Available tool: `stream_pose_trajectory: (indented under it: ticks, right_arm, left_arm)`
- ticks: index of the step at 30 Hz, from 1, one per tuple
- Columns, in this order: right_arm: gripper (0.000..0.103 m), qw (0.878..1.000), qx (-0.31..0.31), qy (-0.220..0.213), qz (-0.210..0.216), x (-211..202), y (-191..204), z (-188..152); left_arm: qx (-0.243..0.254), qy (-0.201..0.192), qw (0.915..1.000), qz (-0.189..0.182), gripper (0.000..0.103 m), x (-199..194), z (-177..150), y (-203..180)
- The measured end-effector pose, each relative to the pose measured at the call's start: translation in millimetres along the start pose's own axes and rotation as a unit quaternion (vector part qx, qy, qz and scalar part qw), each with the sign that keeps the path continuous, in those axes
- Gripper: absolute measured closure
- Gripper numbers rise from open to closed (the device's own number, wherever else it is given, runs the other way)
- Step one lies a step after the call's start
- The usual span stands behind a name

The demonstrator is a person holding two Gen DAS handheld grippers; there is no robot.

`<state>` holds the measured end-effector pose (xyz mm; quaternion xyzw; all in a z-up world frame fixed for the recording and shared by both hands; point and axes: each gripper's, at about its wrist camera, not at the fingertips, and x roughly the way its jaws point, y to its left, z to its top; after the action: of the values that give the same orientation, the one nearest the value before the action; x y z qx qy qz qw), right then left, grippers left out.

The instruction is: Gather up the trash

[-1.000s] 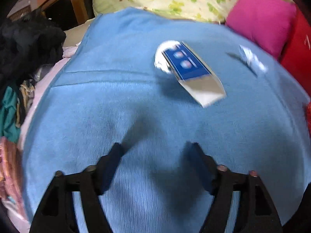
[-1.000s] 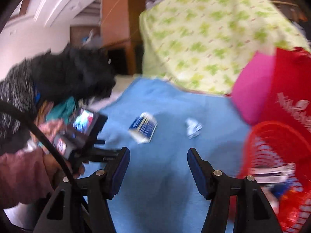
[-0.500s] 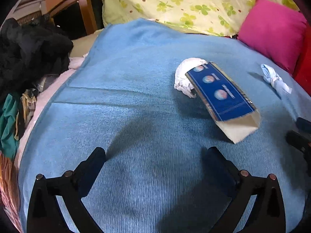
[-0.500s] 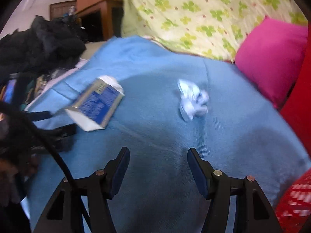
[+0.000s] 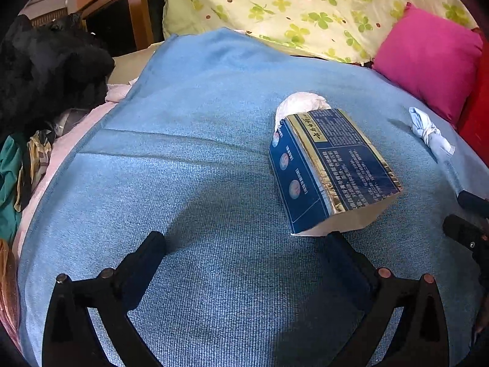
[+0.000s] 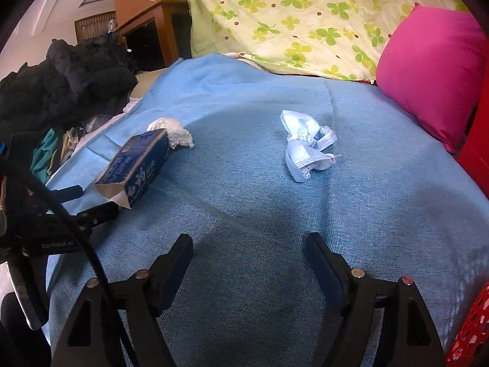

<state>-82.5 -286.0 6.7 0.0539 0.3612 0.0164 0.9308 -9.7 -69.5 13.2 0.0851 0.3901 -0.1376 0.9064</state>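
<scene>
Since 1 second ago both hands closed in over the blue blanket (image 5: 214,122). Blue carton (image 5: 330,171) lies long-axis diagonal, near end just ahead-right of the left gripper (image 5: 244,244), spread wide, empty. Crumpled mask (image 6: 307,143) lies ahead of the right gripper (image 6: 249,250), opening, empty.

The blue blanket (image 5: 214,159) is showing as matt woven cloth with a fine ribbed grain, the dark blue carton (image 5: 330,168) as printed cardboard carrying a slight sheen and gold-foil bands, its cut end bare and pale. The white wad (image 6: 171,131) behind it is looking like crumpled soft paper, the pale blue mask (image 6: 305,145) like thin crinkled fabric with stitched edges. The pink cushion (image 6: 428,70) is reading as smooth matt cloth, the clover-print sheet (image 5: 305,9) as thin cotton, the basket (image 6: 467,330) as glossy red plastic lattice.
</scene>
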Motion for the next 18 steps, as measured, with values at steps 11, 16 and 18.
stream_pose_trajectory:
  ticks: [11, 16, 18]
  right_arm:
    - [0.018, 1.000, -0.008, 0.003, 0.007, 2.2, 2.3, 0.3]
    - [0.017, 1.000, -0.005, 0.002, 0.014, 2.3, 1.6, 0.5]
    - [0.016, 1.000, -0.005, 0.002, 0.016, 2.6, 1.9, 0.4]
  left_arm:
    - [0.000, 0.000, 1.0000, 0.000, 0.000, 0.2, 0.0, 0.6]
    - [0.000, 0.000, 1.0000, 0.000, 0.000, 0.1, 0.1, 0.4]
    - [0.000, 0.000, 1.0000, 0.000, 0.000, 0.1, 0.1, 0.3]
